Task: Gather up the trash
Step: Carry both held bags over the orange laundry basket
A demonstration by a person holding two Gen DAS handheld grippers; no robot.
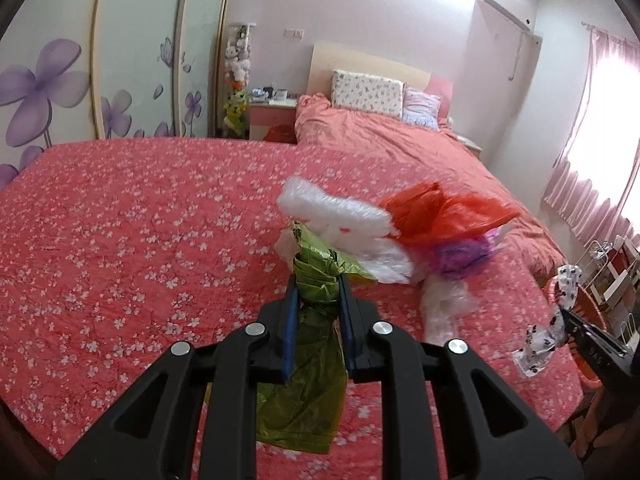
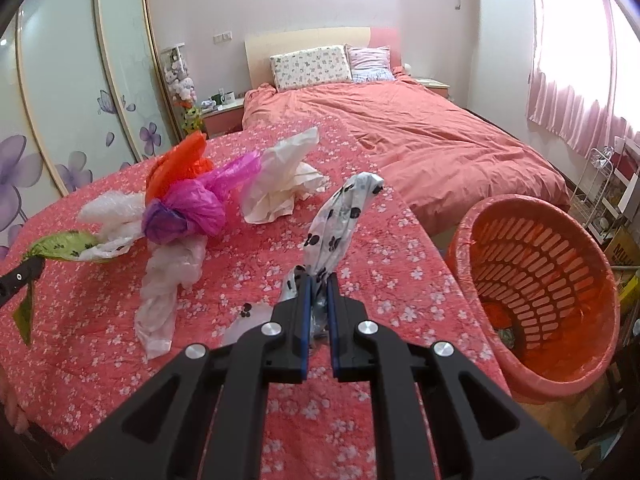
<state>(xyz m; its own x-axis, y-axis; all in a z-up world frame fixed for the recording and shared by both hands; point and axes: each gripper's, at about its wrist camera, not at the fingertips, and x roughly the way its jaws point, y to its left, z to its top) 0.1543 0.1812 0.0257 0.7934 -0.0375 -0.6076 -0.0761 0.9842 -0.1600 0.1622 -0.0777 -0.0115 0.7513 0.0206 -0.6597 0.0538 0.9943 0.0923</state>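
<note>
My left gripper [image 1: 318, 280] is shut on a crumpled green plastic bag [image 1: 308, 384], which hangs below the blue pads above the flowered red cover [image 1: 120, 240]. In the right wrist view that green bag [image 2: 60, 244] shows at the far left. My right gripper [image 2: 319, 280] is shut on a white bag with black paw prints [image 2: 340, 224] that sticks up past the fingertips; the same bag [image 1: 536, 344] appears at the right of the left wrist view. More trash lies on the cover: bubble wrap [image 1: 332, 208], an orange bag [image 2: 176, 168], a magenta and purple bag [image 2: 188, 212], a cream bag [image 2: 280, 184] and a clear bag [image 2: 164, 288].
An orange slotted basket [image 2: 560, 376], lined with clear plastic, stands tilted off the cover's right edge. Behind lies a bed [image 2: 400, 132] with a salmon duvet and pillows. Sliding wardrobe doors [image 2: 60, 100] with purple flowers run along the left; a wire rack [image 2: 596, 184] stands by the curtained window.
</note>
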